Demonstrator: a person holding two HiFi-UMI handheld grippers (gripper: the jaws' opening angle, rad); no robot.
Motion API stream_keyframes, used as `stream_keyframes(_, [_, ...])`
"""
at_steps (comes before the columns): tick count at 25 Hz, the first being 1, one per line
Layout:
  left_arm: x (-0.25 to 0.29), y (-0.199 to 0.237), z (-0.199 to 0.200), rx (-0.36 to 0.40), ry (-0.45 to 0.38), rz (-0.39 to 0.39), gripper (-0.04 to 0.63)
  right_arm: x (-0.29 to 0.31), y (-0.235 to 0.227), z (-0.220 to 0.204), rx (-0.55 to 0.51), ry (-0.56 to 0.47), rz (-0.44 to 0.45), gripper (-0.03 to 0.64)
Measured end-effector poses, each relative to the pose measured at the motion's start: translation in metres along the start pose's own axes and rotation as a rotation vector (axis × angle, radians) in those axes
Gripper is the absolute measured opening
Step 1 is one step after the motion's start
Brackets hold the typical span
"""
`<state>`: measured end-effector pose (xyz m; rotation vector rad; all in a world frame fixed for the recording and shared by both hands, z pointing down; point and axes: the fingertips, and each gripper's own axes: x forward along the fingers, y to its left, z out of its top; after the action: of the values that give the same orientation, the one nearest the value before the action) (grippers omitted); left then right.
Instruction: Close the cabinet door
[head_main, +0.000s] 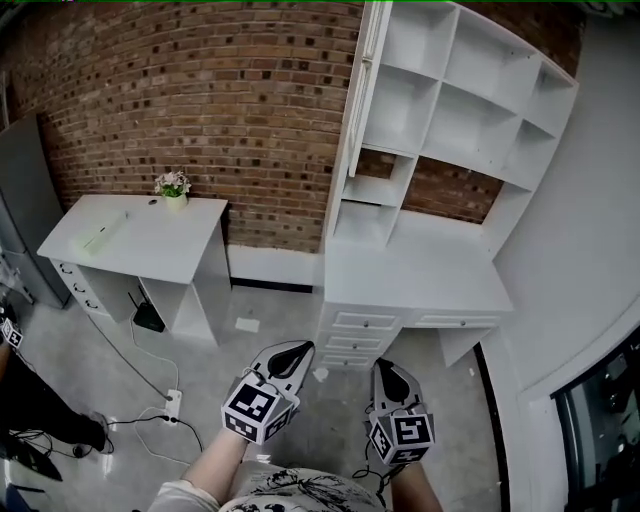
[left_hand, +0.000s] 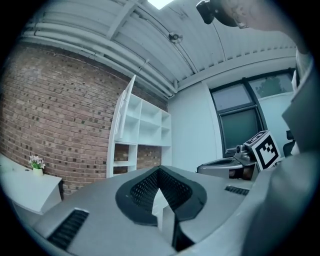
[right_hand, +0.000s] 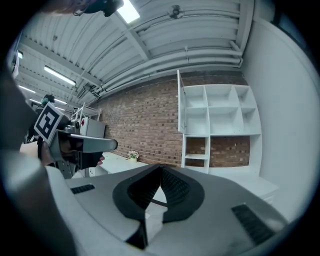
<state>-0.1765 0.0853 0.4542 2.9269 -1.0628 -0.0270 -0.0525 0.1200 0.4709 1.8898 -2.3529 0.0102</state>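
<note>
A tall white shelf cabinet stands against the brick wall, above a white desk with drawers. Its narrow white door stands open, edge-on at the cabinet's left side; it also shows in the left gripper view as the door and in the right gripper view as the door. Both grippers are held low and well short of the cabinet, over the floor. My left gripper is shut with nothing in it. My right gripper is also shut and holds nothing.
A second white desk with a small potted plant stands to the left. A power strip and cables lie on the grey floor. A grey cabinet and another person's dark leg are at the left edge.
</note>
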Motion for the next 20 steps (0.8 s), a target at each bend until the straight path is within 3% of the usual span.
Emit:
stream_keyframes(8, [0.075, 0.045, 0.003, -0.006, 0.008, -0.024, 0.005, 0.074, -0.049, 0.016, 0.002, -0.003, -0.032, 0.008])
stream_keyframes(20, [0.219, 0.095, 0.022, 0.034, -0.039, 0.097, 0.005, 0.200, -0.166, 0.025, -0.018, -0.047, 0.067, 0.008])
